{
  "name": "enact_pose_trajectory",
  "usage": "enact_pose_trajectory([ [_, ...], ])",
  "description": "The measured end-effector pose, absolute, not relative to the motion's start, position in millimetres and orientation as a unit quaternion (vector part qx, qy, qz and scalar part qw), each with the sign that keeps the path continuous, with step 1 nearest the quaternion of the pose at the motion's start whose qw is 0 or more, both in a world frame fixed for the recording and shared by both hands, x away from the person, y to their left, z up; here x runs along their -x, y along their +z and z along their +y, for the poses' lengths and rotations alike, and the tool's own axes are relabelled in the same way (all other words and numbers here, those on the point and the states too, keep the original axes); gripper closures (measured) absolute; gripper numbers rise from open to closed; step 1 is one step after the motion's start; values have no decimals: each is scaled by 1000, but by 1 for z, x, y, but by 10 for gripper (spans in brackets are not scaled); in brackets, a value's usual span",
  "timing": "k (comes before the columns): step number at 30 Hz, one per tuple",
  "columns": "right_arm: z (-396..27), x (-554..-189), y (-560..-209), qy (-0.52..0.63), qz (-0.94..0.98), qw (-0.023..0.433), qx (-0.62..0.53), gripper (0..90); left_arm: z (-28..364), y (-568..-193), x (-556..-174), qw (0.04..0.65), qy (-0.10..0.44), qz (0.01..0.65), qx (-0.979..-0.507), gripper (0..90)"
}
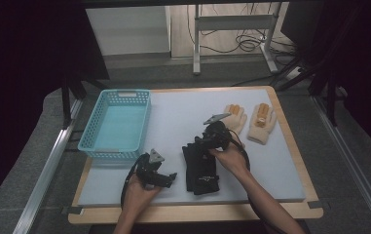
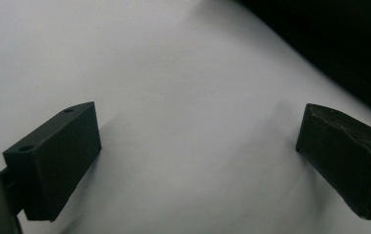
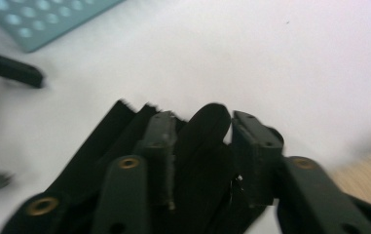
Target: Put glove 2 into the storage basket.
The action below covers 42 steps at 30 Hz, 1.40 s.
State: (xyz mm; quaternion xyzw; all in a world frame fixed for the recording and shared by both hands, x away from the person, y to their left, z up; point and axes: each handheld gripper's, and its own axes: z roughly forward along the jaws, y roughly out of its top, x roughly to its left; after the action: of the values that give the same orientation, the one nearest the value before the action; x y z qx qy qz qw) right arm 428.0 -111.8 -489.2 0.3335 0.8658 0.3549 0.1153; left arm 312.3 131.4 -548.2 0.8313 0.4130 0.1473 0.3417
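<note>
A pair of black gloves [image 1: 201, 171] lies on the white mat near the front middle. My right gripper [image 1: 195, 146] sits over their far end. In the right gripper view its jaws press both sides of a black glove finger [image 3: 203, 141], so the right gripper [image 3: 205, 144] is shut on it. My left gripper [image 1: 170, 178] is to the left of the gloves, near the mat's front edge. In its own view the left gripper [image 2: 197, 146] stands wide open over bare mat, holding nothing.
A light blue perforated basket [image 1: 115, 152] stands empty at the left back. Two beige knit gloves [image 1: 235, 117] [image 1: 262, 123] lie palm down at the right back. The white mat [image 1: 183, 109] covers a wooden table with an edge [image 1: 197, 212] at the front.
</note>
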Motion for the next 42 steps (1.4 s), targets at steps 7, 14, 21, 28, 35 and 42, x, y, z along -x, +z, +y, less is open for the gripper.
enact_pose_trajectory([
  [7, -95, -440, -508, 325, 878, 111, -335, 837, 131, -548, -312, 342, 147, 413, -831, 27],
  [14, -101, -435, -482, 342, 864, 156, -335, 848, 131, -548, -312, 343, 148, 413, -831, 27],
  [21, -125, -450, -496, 340, 846, 140, -387, 648, 131, -548, -312, 343, 147, 413, -831, 27],
  [28, -141, -416, -481, 374, 859, 115, -329, 671, 131, -549, -312, 345, 147, 415, -829, 27],
  [35, -157, -376, -476, 390, 872, 66, -288, 681, 131, -548, -312, 343, 148, 413, -830, 27],
  [42, -153, -330, -485, 384, 892, 25, -236, 522, 131, -549, -312, 344, 148, 415, -829, 28],
])
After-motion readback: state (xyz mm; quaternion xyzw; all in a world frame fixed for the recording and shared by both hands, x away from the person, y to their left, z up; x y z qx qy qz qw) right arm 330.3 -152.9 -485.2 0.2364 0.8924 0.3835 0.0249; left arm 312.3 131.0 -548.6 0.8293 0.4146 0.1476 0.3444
